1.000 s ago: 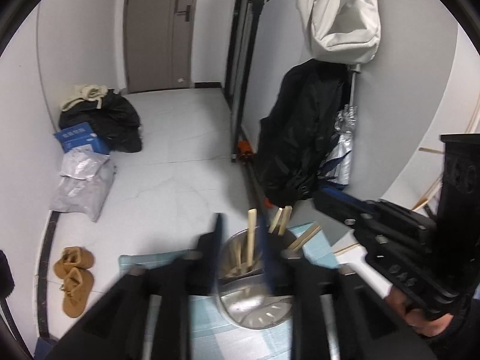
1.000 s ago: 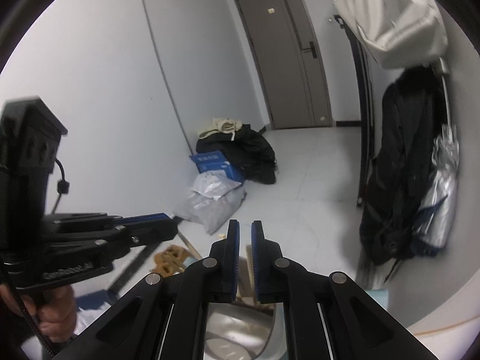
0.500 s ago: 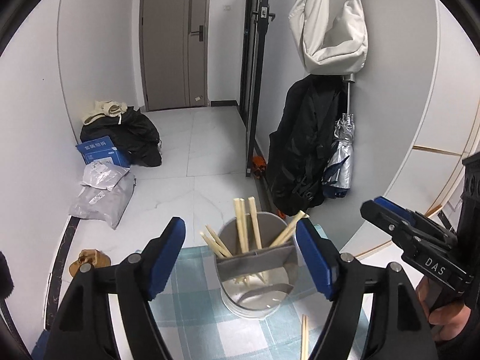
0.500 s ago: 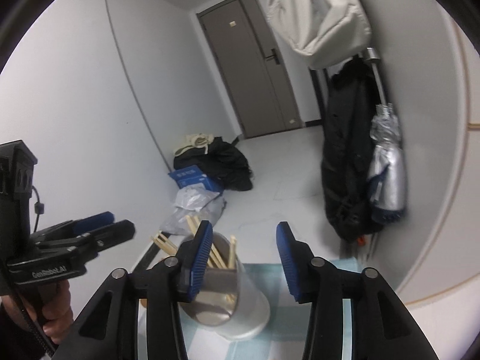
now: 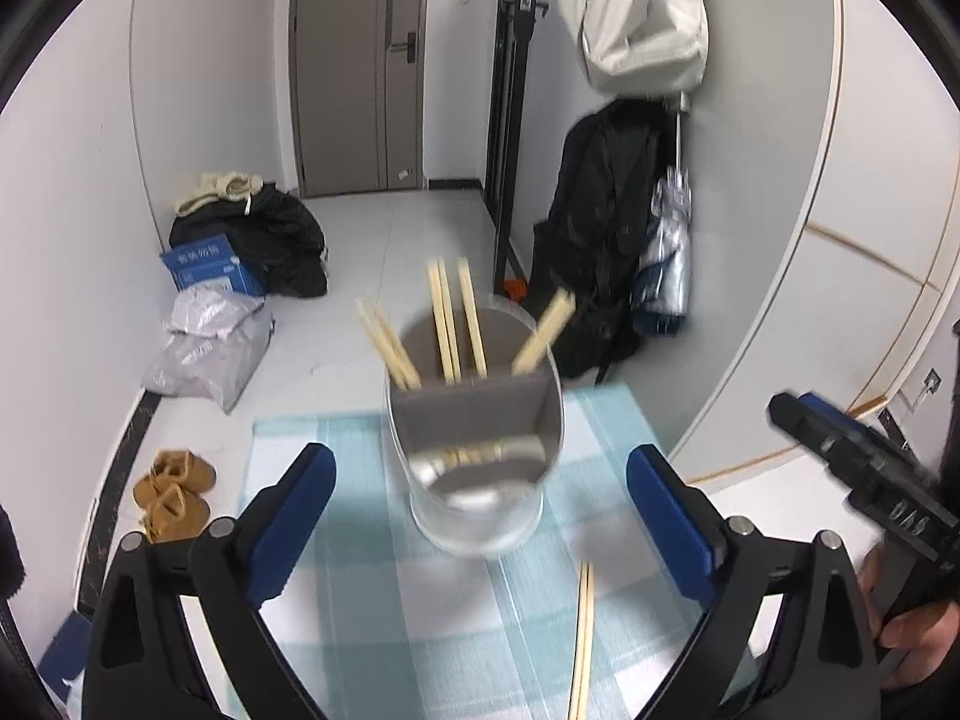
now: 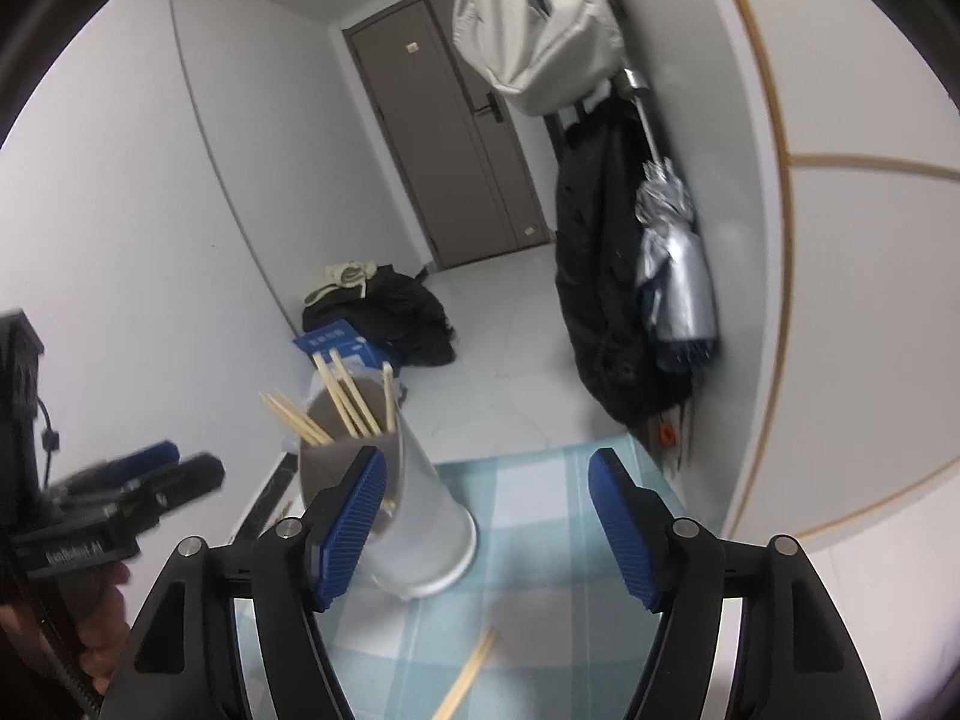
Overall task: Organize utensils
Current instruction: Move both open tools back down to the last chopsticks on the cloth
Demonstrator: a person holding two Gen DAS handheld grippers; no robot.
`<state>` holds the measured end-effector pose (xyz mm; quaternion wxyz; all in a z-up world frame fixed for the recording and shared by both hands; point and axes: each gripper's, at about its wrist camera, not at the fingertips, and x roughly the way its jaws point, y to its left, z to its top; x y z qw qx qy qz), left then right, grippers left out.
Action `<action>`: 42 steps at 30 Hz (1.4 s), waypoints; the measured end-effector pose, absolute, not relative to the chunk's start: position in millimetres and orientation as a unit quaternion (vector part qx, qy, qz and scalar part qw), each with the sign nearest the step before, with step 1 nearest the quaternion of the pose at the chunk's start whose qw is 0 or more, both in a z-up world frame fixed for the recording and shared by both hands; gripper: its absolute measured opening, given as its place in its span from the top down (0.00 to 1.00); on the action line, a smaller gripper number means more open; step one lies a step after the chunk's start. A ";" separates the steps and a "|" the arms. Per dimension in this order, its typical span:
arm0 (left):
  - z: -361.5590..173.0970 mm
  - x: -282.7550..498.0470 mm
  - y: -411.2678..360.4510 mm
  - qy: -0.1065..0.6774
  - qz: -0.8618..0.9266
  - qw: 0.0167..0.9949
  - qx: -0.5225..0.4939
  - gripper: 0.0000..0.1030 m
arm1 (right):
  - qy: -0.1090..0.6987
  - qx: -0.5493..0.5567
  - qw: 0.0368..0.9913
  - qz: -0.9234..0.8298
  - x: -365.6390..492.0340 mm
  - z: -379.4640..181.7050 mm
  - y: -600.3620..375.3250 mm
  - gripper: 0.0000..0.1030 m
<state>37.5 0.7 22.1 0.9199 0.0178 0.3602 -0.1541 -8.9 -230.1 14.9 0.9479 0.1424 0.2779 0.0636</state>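
A grey utensil holder (image 5: 480,468) with a divider stands on a blue-and-white checked cloth (image 5: 372,618); several wooden chopsticks (image 5: 447,324) lean in its back compartment. In the right wrist view the same holder (image 6: 420,516) is at centre left with its chopsticks (image 6: 348,399). A loose pair of chopsticks (image 5: 582,636) lies on the cloth in front of it, also seen as chopsticks (image 6: 468,675) low in the right wrist view. My left gripper (image 5: 480,510) is back from the holder, its jaws opening wide with nothing between the pads. My right gripper (image 6: 489,516) is also opening, empty, beside the holder.
Beyond the table edge are a tiled floor, a black bag and blue box (image 5: 207,267), grey sacks (image 5: 204,354), brown slippers (image 5: 171,492), a hanging black coat and folded umbrella (image 5: 666,252). A curved white wall (image 5: 810,276) rises at the right.
Both grippers drew back from the holder and went from nearly shut to wide open. The chopsticks they stood over now rest in the holder; a loose pair on the cloth came into view.
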 end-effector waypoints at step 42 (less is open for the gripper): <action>-127.7 50.1 -46.4 0.562 -0.163 0.801 0.126 0.07 | 0.316 0.198 0.928 0.016 -36.2 -47.8 -277.5 0.29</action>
